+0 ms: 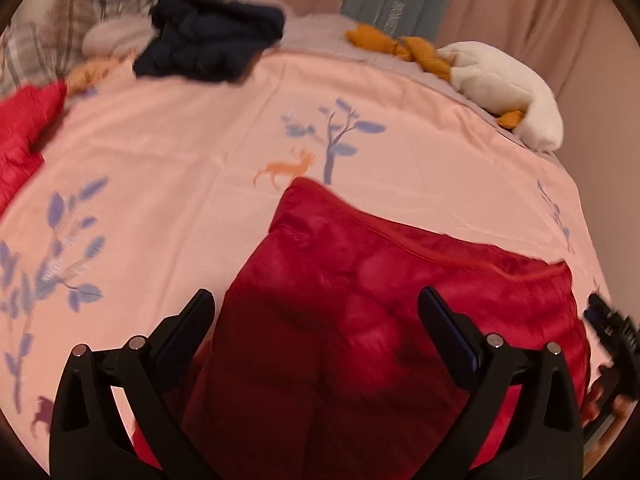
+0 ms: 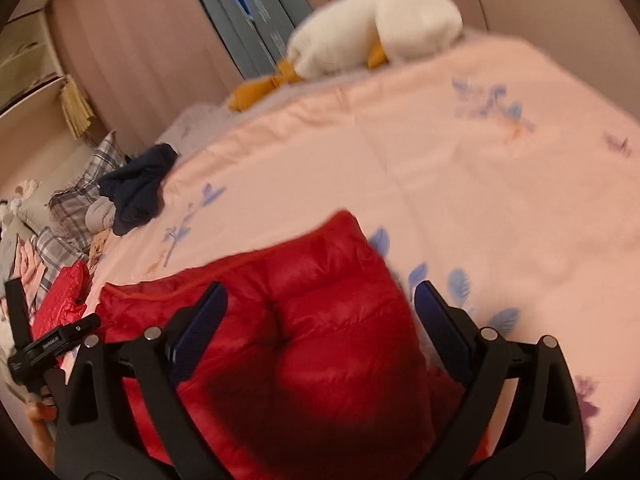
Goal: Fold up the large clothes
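While each hand-held gripper (image 1: 316, 300) (image 2: 320, 292) gapes wide, the red jacket (image 1: 380, 300) lies between its fingers.

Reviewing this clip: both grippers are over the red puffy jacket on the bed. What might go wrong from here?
1. The red puffy jacket looks thick and slick; with the left gripper and right gripper both open, the fold may spring back.
2. It lies near the edge of the pink bedspread and might slide off.
3. Both views are blurred, so a quick grab might catch the bedspread as well.
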The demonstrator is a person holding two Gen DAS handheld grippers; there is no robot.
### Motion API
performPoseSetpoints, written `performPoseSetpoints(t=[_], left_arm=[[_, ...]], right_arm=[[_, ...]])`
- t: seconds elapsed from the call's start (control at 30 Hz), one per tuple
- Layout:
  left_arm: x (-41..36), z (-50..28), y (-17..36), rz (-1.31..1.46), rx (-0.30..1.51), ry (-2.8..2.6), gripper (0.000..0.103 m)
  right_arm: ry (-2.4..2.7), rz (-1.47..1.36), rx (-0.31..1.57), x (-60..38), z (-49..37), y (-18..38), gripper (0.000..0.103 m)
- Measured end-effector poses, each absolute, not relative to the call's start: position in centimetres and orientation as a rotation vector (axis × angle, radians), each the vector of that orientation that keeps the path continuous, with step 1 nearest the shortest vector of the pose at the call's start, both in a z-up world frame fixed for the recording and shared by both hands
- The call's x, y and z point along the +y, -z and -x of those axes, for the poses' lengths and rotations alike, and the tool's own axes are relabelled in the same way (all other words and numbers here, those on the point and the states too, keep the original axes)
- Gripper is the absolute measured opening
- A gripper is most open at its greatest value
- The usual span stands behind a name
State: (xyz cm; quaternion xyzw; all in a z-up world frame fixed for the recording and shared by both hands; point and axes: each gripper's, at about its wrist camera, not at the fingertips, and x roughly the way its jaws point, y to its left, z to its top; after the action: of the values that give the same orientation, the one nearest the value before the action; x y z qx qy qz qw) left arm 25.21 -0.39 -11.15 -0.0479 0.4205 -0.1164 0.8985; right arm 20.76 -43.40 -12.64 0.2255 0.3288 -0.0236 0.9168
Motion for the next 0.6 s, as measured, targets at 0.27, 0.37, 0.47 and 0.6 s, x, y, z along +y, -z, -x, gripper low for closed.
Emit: performPoseSetpoints(t=[0.27, 0.37, 0.47, 0.6], left_arm=[[-3.1, -19.1, 8.8, -0.018, 0.802, 0.310, 0.102], [-3.9, -17.2, 9.3, -0.049, 0.812, 0.341, 0.102], [-4.6, -15.5, 10.4, -0.086, 0.819, 0.367, 0.102], [-4.9, -14.5, 11.9, -0.107, 0.830, 0.378, 0.102]], right_arm=[[-0.031, -0.289, 0.625, -38.8, -15.7, 9.4, 0.096], [-0.049, -0.263, 0.624, -37.3, -13.7, 9.4, 0.096], [-0.057, -0.244, 0.640, -36.3, -12.3, 10.1, 0.096], [-0.034, -0.211, 0.726, -35.6, -11.6, 12.4, 0.096]])
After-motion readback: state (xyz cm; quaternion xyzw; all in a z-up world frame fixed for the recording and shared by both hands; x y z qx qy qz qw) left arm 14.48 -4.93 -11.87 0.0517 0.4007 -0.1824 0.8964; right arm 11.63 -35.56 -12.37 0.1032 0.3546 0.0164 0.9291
